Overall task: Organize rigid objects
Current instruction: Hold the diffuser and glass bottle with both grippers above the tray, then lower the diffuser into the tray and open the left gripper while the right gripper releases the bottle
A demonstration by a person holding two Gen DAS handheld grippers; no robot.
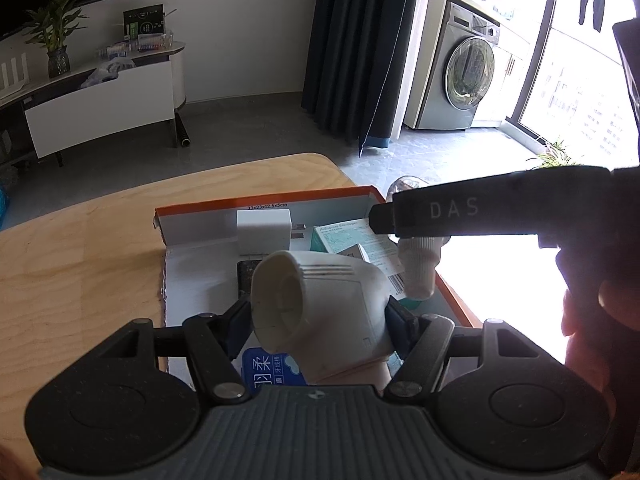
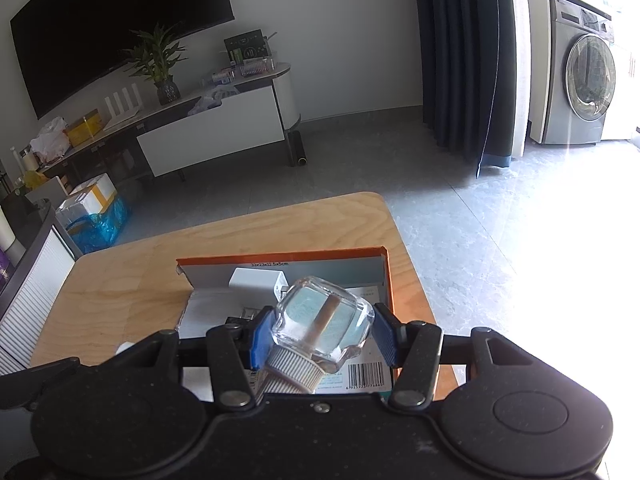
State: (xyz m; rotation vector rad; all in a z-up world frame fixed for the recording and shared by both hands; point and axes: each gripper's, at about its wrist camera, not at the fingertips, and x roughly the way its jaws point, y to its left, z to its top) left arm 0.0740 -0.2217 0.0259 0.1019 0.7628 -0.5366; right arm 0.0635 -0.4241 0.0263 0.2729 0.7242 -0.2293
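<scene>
My left gripper [image 1: 318,318] is shut on a white plastic device [image 1: 320,300] with a round nozzle and ribbed slots, held just above an orange-edged cardboard box [image 1: 264,202] on the wooden table [image 1: 80,248]. My right gripper [image 2: 320,334] is shut on a clear glass bottle [image 2: 324,318] with a ribbed white cap, tilted, over the same orange-edged cardboard box [image 2: 280,258]. The right gripper's black body [image 1: 500,210] crosses the left wrist view from the right, a gloved finger below it. In the box lie a white charger block [image 1: 262,228], a teal-and-white carton [image 1: 352,240] and a blue-labelled packet [image 1: 268,372].
The wooden table [image 2: 132,280] ends close behind and to the right of the box. Beyond it are grey floor, a TV stand with a potted plant [image 2: 156,64], dark curtains [image 2: 460,60] and a washing machine [image 2: 580,76]. A white cabinet [image 2: 28,292] stands left of the table.
</scene>
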